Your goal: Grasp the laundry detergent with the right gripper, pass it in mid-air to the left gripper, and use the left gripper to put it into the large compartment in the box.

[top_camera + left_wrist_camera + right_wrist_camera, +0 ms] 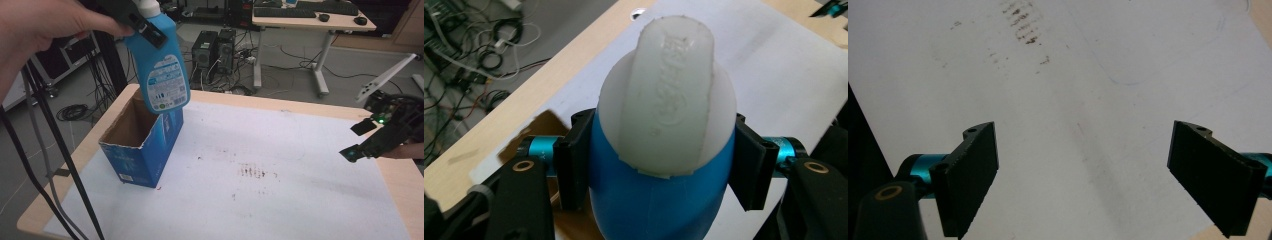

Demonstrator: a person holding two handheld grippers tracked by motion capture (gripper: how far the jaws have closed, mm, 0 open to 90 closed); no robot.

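Left gripper (145, 27) clamped on blue bottle (162, 70) at its neck; bottle hangs toward 5 o'clock over open box (142, 145), long axis near-vertical, white cap (669, 100) up. Right gripper (1083, 175) jaws wide, holding nothing.

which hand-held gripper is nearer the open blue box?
Left. The left hand-held gripper holds the blue bottle just above the blue box; the right hand-held gripper hangs open near the table's far right edge.

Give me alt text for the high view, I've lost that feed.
The left gripper holds a blue bottle with a white cap in the air above an open blue cardboard box at the table's left. The right gripper hovers open at the right edge over the stained white mat.
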